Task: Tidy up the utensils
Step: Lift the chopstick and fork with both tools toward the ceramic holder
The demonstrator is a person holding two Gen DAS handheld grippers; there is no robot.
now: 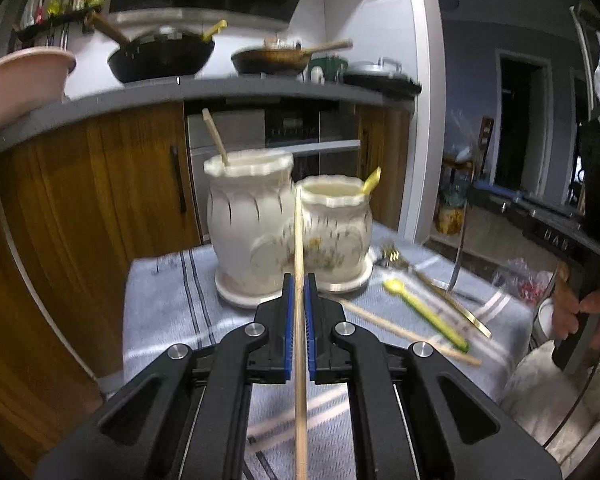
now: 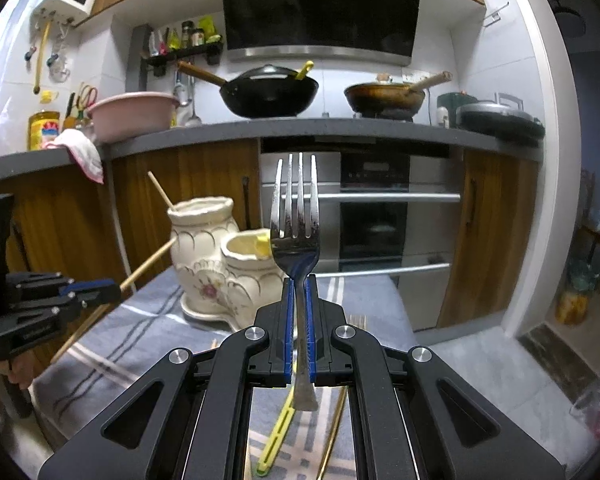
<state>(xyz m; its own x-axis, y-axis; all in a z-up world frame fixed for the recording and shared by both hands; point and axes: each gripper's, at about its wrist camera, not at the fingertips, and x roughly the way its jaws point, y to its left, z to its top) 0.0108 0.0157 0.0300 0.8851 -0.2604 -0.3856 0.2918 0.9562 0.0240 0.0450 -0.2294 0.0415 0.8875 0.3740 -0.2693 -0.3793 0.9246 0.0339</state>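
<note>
Silver metal fork (image 2: 296, 216) upright, tines up, clamped in closed right gripper (image 2: 299, 280) above grey striped tablecloth (image 2: 140, 320). Left gripper (image 1: 299, 280) closed on thin wooden chopstick (image 1: 299, 240) before two cream ceramic jars (image 1: 252, 216)

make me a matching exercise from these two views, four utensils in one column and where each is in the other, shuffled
Things:
1. thin wooden chopstick
2. silver metal fork
3. yellow-green plastic spoon
4. short wooden stick

Places:
A. lying flat on the grey striped cloth
B. standing in the taller cream ceramic jar
C. clamped in the left gripper
D. clamped in the right gripper, tines up

Pairs: 1-C, 2-D, 3-A, 4-B
</note>
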